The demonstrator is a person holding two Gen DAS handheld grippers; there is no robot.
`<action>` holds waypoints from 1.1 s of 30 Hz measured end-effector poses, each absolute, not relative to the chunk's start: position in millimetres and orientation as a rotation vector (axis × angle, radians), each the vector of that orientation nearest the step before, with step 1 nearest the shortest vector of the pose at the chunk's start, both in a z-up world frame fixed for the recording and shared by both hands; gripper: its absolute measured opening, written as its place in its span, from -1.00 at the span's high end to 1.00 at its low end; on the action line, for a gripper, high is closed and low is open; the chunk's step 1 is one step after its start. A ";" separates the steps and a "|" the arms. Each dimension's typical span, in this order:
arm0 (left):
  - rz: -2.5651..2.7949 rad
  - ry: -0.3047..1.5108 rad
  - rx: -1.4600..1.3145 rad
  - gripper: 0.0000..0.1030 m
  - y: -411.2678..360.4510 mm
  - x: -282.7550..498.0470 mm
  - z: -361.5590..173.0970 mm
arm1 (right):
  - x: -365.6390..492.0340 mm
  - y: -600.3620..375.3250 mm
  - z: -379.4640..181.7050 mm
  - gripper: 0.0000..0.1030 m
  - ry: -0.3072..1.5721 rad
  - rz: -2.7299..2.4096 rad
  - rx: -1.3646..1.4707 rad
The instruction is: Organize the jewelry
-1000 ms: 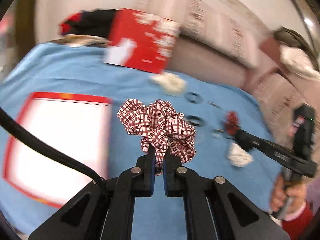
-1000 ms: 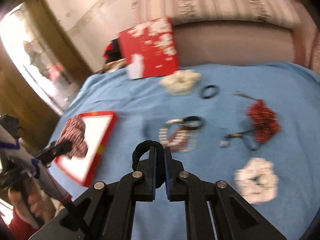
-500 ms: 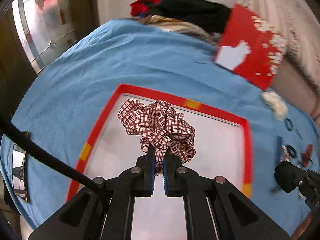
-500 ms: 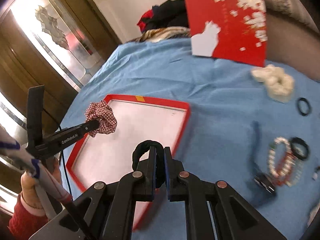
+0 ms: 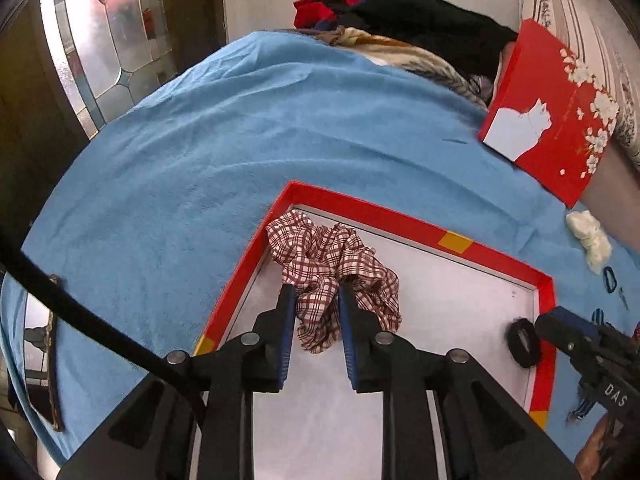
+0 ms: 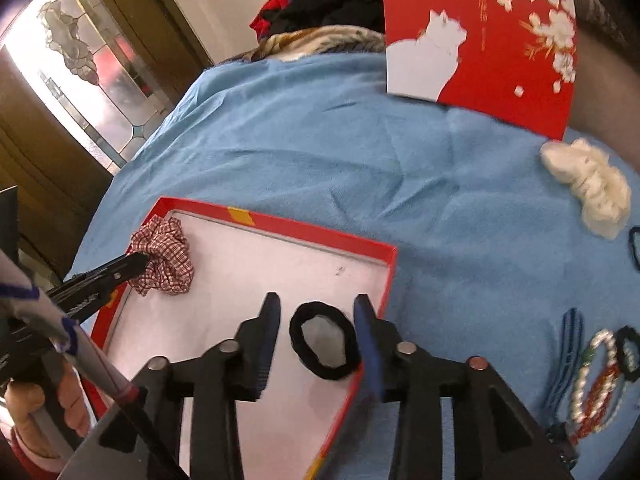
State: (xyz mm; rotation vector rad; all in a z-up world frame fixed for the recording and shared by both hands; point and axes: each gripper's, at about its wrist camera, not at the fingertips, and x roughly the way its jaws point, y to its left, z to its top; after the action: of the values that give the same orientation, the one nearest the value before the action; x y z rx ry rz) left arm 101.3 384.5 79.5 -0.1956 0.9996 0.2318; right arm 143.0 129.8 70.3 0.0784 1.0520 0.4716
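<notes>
While your two grippers hang over the red box (image 6: 372, 258) with the white floor, both of them have just been opening. Your right gripper (image 6: 317, 336) has its fingers spread wide, and the black hair tie (image 6: 324, 346) lies flat between them on the white floor, near the box's right wall; it looks like the pads do not press on it, though it sits very close to the right finger. Your left gripper (image 5: 317, 312) has its fingers spread a little, and the checked scrunchie (image 5: 332, 268) sits between them in the far left corner of the box, its cloth bunched up against both pads, so you cannot tell if they are pinching it or not. Past the box is the blue blanket (image 6: 320, 152). On it, to the right, lie a bead bracelet (image 6: 596, 380) and a blue striped band (image 6: 566, 356), and farther off a fluffy white scrunchie (image 6: 588, 186). Farther back a red lid with a white cat (image 6: 480, 36) leans up, with a heap of clothes (image 5: 400, 28) behind it.
</notes>
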 end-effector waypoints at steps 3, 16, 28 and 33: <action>0.234 0.978 -0.212 0.60 381.1 86.7 91.2 | 136.4 115.0 80.9 0.18 1.038 0.473 0.099; 0.063 0.824 -0.239 0.18 287.0 -23.1 174.0 | 6.6 -44.5 106.2 0.08 0.934 0.307 0.014; -0.042 0.871 -0.190 0.17 164.9 -80.8 155.2 | -83.4 -185.1 94.4 0.08 0.839 -0.089 -0.085; -0.065 0.915 -0.137 0.17 132.4 -91.9 140.9 | -110.7 -212.1 86.2 0.07 0.842 -0.113 -0.064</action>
State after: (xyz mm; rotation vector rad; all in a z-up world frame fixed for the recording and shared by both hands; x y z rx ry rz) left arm -91.9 132.4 140.9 -0.1368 0.9146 -0.0652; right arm -110.7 -212.1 86.2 -0.0643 0.8425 -0.1131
